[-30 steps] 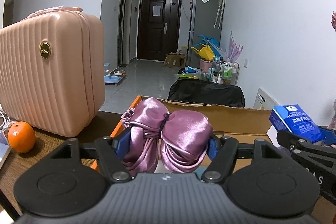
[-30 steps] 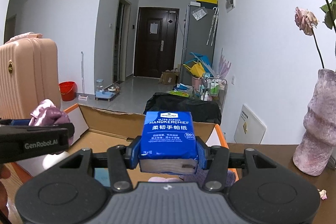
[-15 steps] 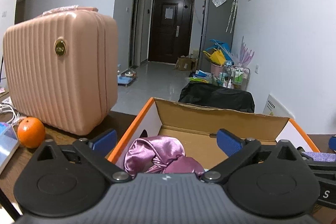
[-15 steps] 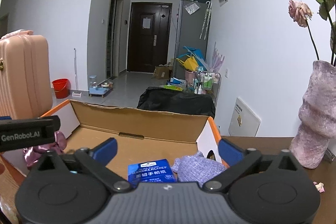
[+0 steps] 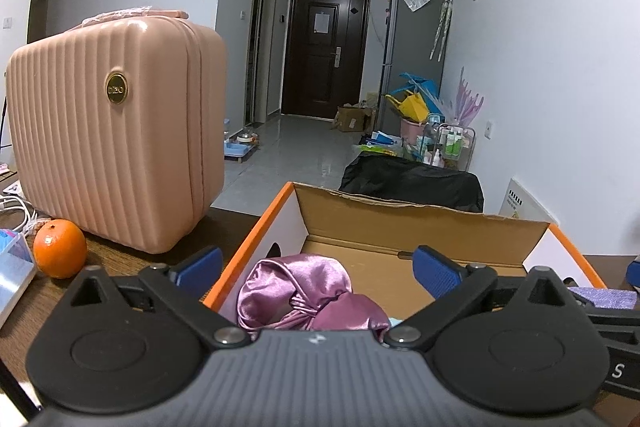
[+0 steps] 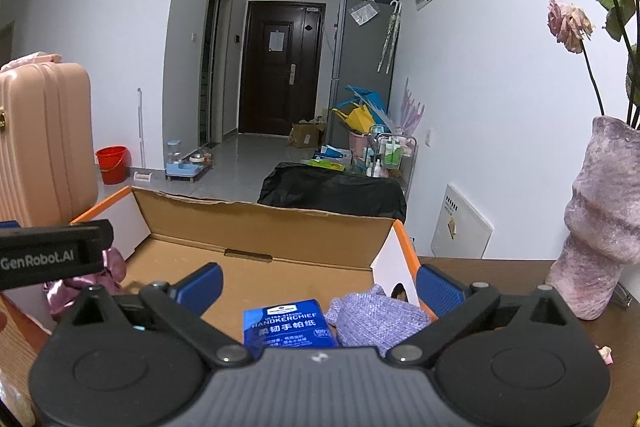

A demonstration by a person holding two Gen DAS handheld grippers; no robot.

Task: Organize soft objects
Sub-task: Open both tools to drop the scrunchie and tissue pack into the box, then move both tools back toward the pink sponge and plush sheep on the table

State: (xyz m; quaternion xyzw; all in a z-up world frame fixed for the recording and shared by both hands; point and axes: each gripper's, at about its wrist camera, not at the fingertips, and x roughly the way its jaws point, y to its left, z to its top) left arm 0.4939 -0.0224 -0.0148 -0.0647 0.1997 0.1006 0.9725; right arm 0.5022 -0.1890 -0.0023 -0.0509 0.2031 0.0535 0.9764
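**Soft things sit in the box, both grippers wide**

The left gripper (image 5: 318,265) has its blue pads spread wide and holds nothing. The shiny purple cloth (image 5: 304,291) lies below it, in the left end of the cardboard box (image 5: 400,223). The right gripper (image 6: 318,283) is spread wide too, and empty. Under it, the blue tissue pack (image 6: 288,325) lies in the box beside a purple knit cloth (image 6: 376,319).

The box sits on a dark wood table (image 5: 120,259). A pink suitcase (image 5: 116,155) and an orange (image 5: 60,249) stand left of it. A purple vase (image 6: 600,227) stands to the right. Beyond is a white hallway with a dark door (image 5: 320,51).
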